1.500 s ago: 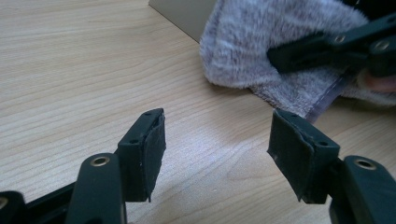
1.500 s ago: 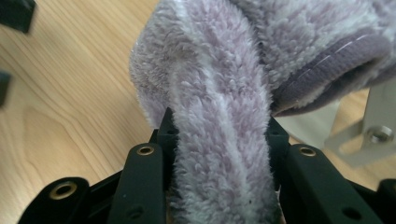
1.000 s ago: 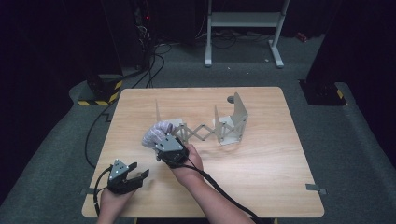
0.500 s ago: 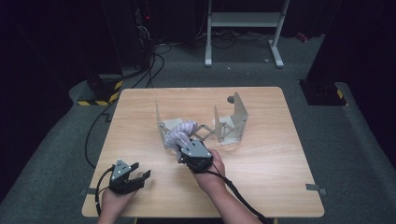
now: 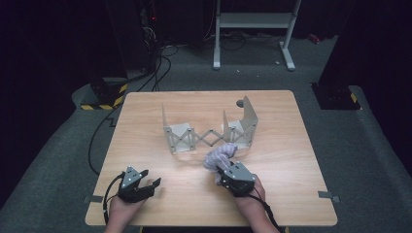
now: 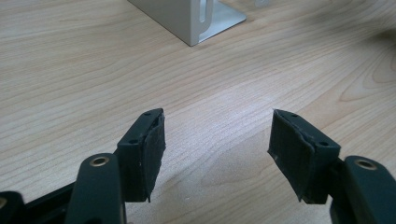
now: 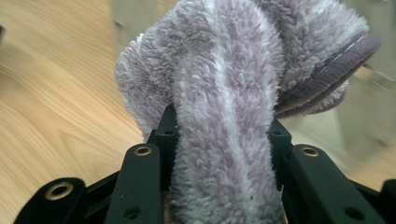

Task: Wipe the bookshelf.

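Note:
A fluffy lilac cloth point(image 5: 219, 155) with paler stripes is bundled between the jaws of my right gripper point(image 5: 224, 171), which is shut on it just in front of the rack's right half. In the right gripper view the cloth point(image 7: 233, 93) bulges over both black jaws and hides the pads. A pale metal expanding rack point(image 5: 209, 133) with upright end plates and a scissor lattice stands mid-table. My left gripper point(image 5: 148, 180) rests near the table's front left, open, with bare wood between its pads point(image 6: 152, 149).
The wooden table point(image 5: 291, 160) has its front edge close to both hands. A corner of the rack point(image 6: 196, 21) lies ahead of the left gripper. Cables point(image 5: 97, 141) hang off the table's left side; a white stand point(image 5: 252, 29) is on the floor behind.
My right gripper has carried the lilac cloth to the right, from in front of the rack's left end to in front of its right half. The left gripper has stayed put.

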Available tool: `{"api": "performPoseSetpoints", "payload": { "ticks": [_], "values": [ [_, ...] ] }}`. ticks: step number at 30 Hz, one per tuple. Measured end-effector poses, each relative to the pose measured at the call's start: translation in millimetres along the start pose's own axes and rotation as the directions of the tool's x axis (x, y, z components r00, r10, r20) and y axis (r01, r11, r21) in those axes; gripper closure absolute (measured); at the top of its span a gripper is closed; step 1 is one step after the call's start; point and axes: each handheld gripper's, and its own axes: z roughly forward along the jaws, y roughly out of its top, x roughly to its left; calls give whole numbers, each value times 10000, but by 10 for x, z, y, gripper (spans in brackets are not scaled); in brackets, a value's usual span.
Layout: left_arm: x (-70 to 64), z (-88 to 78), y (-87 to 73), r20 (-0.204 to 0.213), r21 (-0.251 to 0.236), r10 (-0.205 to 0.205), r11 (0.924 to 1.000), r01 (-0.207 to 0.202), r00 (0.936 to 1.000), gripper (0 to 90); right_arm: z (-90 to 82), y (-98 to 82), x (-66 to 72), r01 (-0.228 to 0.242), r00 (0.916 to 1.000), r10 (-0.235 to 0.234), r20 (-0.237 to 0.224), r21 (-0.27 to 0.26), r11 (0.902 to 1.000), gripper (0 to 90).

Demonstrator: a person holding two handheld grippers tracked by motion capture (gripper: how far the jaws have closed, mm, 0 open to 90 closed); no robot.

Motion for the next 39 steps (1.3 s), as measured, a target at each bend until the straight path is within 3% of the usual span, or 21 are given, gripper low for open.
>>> {"api": "performPoseSetpoints", "payload": {
  "ticks": [5, 11, 14, 20, 27, 31, 37, 39],
  "values": [
    [-15, -5, 21, 65, -75, -14, 10000, 15, 10000, 362, -184, -175, -309, -230, 9977, 213, 642, 255, 9994, 609],
    [-19, 13, 30, 208, -14, -88, 10000, 89, 9997, 361, -384, -373, -657, -796, 9859, 684, 1529, 683, 9945, 606],
    [-20, 19, 31, 160, 36, -160, 9999, 159, 9997, 361, -456, -454, -787, -944, 9781, 762, 1938, 868, 9917, 605],
    [-28, 30, 30, 45, 79, -259, 9996, 259, 9997, 361, -545, -568, -999, -1458, 9664, 1173, 2287, 1119, 9830, 599],
    [-44, 3, 29, 23, 35, -2, 10000, 2, 10000, 360, -548, -646, -1136, -1818, 9580, 1401, 2504, 1522, 9715, 595],
    [-33, 40, 31, 193, 111, -74, 9999, 72, 9998, 359, -528, -686, -1176, -2036, 9533, 1540, 2599, 1765, 9630, 594],
    [-26, 13, 37, 242, 16, -87, 10000, 87, 9997, 360, -472, -727, -1174, -2008, 9536, 1390, 2670, 2203, 9545, 585],
    [-36, 4, 40, 291, -50, -127, 9999, 128, 9995, 359, -456, -751, -1180, -2038, 9501, 1341, 2817, 2351, 9504, 584]
  ]
}}
